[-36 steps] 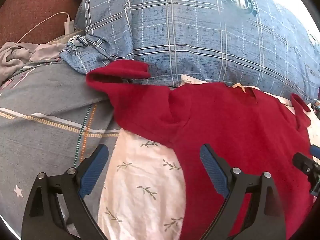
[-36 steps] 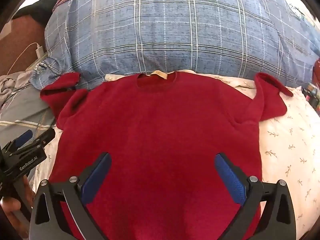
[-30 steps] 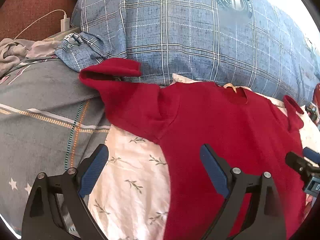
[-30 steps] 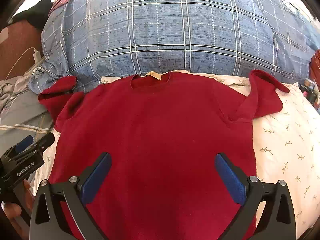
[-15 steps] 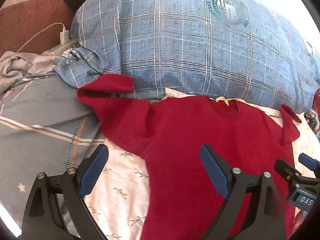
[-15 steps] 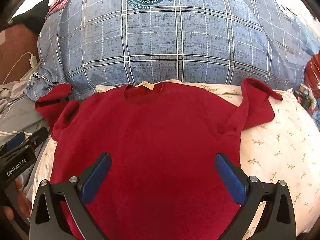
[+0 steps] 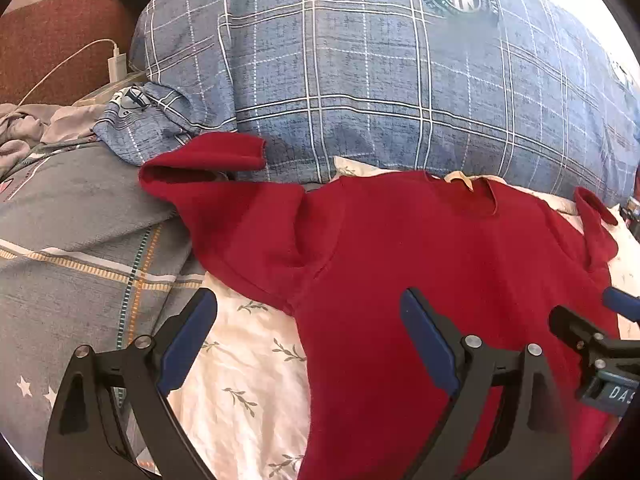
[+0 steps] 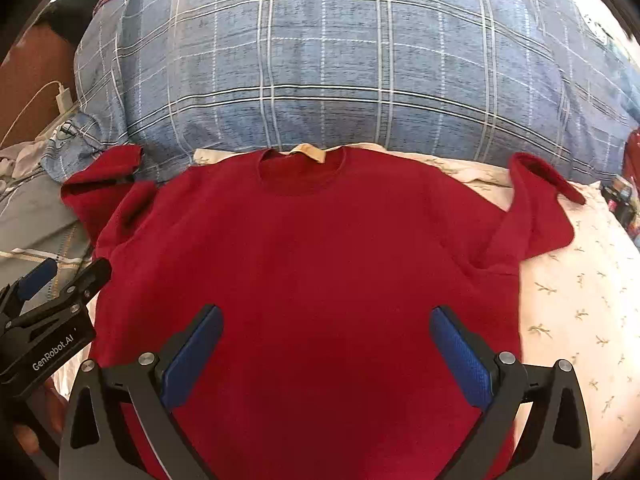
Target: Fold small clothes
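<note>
Right wrist view looks straight down the body of a red T-shirt [image 8: 320, 264], which lies spread flat, front up, on a white sheet printed with small leaf sprigs [image 8: 580, 312]. Taking the big blue plaid pillow [image 8: 320, 80] as the landmark: the shirt's collar, with a tan label showing inside it, sits just below the pillow's lower edge, and the shirt's body runs away from the pillow toward the camera. One sleeve [image 8: 536, 216] reaches out below the pillow's right end, its cuff turned up; the other sleeve [image 8: 104, 188] is crumpled below the pillow's left end, partly over a grey patterned blanket [image 8: 36, 216]. The right gripper [image 8: 326, 344] hovers over the lower middle of the shirt, well away from the pillow, its blue-padded jaws spread wide with nothing between them. The left gripper [image 8: 60, 280] shows at the shirt's left edge, a person's hand [image 8: 32, 436] below it. Left wrist view has the left gripper [image 7: 308, 328] likewise released, jaws wide apart, one pad over the sheet [image 7: 240, 380] and the other over the red T-shirt [image 7: 440, 260], on the side farthest from the pillow [image 7: 380, 80]. A white charger and cable [image 7: 116, 64] lie beyond the pillow's left end, and the right gripper [image 7: 592, 336] enters at the frame's right edge.
</note>
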`<action>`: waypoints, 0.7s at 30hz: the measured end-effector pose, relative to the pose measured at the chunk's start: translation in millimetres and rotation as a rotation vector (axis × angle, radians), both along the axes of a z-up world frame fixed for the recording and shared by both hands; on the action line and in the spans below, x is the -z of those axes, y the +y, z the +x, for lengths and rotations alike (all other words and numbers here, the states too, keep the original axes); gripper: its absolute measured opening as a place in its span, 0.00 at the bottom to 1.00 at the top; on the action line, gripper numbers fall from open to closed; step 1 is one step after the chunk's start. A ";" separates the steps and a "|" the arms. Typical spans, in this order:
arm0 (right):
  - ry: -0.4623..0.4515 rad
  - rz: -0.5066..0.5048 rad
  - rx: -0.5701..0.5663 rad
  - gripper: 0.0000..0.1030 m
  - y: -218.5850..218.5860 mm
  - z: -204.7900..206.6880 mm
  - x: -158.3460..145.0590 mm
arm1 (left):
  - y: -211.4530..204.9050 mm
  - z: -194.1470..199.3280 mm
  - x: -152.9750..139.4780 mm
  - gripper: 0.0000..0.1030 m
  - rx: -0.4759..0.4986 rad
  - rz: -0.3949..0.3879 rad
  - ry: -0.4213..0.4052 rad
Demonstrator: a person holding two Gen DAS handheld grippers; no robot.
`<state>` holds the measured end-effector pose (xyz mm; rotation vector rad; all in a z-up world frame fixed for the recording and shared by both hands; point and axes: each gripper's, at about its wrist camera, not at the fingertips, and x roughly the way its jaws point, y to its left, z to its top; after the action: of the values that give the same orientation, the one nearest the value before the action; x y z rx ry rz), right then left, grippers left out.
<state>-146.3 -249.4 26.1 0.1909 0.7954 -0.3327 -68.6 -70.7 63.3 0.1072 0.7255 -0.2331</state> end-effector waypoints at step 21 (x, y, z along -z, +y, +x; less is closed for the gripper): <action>-0.027 -0.004 -0.057 1.00 7.9 20.5 -1.6 | 13.5 14.8 4.0 0.91 -0.050 -0.003 -0.010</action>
<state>-125.8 -241.5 27.7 0.1689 0.7724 -0.2778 -53.8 -57.2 59.3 0.0873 0.7167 -0.1855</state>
